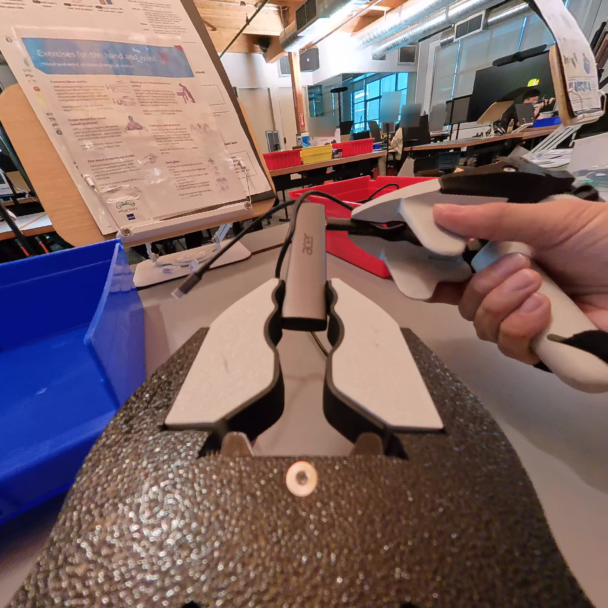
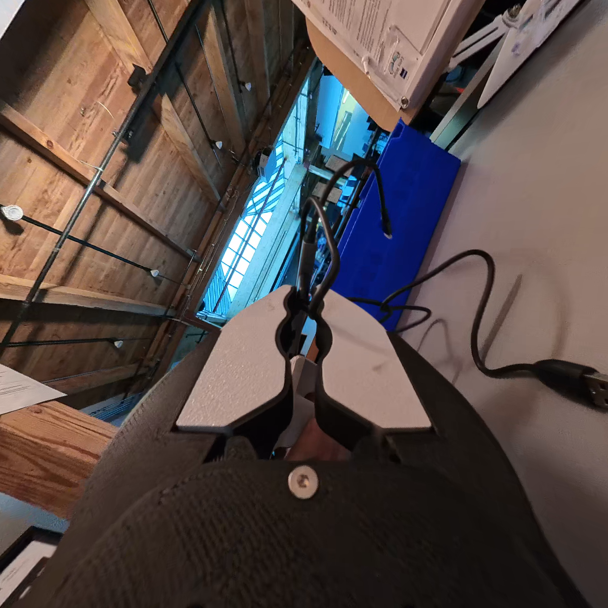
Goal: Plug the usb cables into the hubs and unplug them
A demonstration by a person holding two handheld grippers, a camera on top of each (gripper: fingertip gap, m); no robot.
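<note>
A slim silver hub (image 1: 304, 263) with rounded edges and a dark end cap is seen raised above the grey table (image 1: 493, 378), its own thin black lead (image 1: 237, 240) looping off the far end and hanging down to a small metal connector. The hub is clamped near its lower end between the fingertips of the left gripper (image 1: 303, 307), whose jaws are closed partway, only as wide as the hub's body. The hub's long axis runs away from the left wrist camera and tilts upward, toward the document stand (image 1: 138, 131) behind. From the right, the right gripper (image 1: 358, 227) is held by a hand (image 1: 526, 273) and is closed tightly on a black usb cable (image 1: 342, 227) at its plug, which meets the hub's right side near the far end. In the right wrist view the cable (image 2: 316, 296) is pinched at the fingertips, and another plug (image 2: 589, 385) lies on the table. A blue bin (image 1: 56, 362) stands just left and a red bin (image 1: 348, 210) behind.
</note>
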